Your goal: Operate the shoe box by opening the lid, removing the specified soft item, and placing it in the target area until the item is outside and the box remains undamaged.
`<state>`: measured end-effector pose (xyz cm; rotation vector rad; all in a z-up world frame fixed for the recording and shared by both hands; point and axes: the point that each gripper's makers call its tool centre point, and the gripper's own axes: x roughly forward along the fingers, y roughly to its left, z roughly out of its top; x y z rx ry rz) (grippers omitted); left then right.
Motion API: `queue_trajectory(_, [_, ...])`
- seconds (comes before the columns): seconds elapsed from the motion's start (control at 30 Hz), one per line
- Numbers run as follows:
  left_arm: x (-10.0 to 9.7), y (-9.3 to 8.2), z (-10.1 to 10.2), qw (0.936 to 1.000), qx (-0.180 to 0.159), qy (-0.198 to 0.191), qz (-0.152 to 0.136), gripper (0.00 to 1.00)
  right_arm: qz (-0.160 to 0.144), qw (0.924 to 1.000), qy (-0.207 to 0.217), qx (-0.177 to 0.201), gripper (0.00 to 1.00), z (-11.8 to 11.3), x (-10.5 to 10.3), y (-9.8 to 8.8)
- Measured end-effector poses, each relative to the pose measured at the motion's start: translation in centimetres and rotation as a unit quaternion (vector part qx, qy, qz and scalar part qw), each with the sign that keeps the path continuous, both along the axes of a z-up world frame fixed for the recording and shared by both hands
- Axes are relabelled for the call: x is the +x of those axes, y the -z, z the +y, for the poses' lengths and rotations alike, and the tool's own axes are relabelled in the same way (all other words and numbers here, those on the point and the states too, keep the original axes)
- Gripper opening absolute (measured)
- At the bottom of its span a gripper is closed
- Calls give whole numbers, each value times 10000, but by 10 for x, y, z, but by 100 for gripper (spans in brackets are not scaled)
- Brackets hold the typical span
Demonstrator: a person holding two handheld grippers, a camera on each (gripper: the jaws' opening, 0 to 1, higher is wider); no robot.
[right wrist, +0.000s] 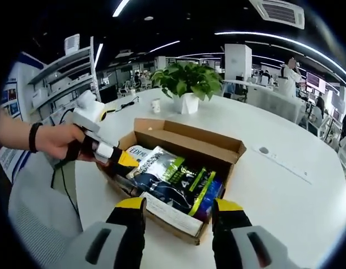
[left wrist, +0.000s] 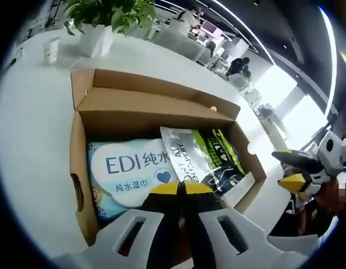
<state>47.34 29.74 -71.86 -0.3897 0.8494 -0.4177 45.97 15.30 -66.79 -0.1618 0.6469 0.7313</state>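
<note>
— How do your claws stand?

— My left claw [left wrist: 181,188] has its yellow-tipped jaws pressed together, nothing between them as far as I can see, right over the blue-and-white wet-wipes pack [left wrist: 131,171]. Whether the tips touch the pack I cannot tell. My right claw [right wrist: 180,208] is spread wide apart, holding nothing, its jaws hanging just before the near wall of the shoe box [right wrist: 184,168].

— And the box?

— It sits on the white counter [right wrist: 285,190], lid flaps folded back, open. The wipes pack lies inside it on one side, partly overlapped by a dark bag with green print [left wrist: 209,159]. In the right gripper view my hand [right wrist: 58,140] brings the left claw over the box's edge, at the wipes pack.

— Anything else on the counter?

— A potted plant [right wrist: 187,84] in a white pot behind the box, a small paper cup [right wrist: 156,105] near it.
</note>
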Motion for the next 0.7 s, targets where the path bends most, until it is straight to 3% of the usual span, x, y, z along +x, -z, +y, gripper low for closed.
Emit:
queue_trajectory(0.27, [0,-1,10,10000,82,14,-44,0,343,9991,-189,-164,43,24,20,15])
queue_trajectory(0.47, [2,-2,16,9995,272,98,-89,0,632,9976,-95,-264,40,32,33,26])
queue_trajectory(0.7, [2,-1,18,9994,302,130,-74,0,1113,9934,86,-271,39,34,34,45])
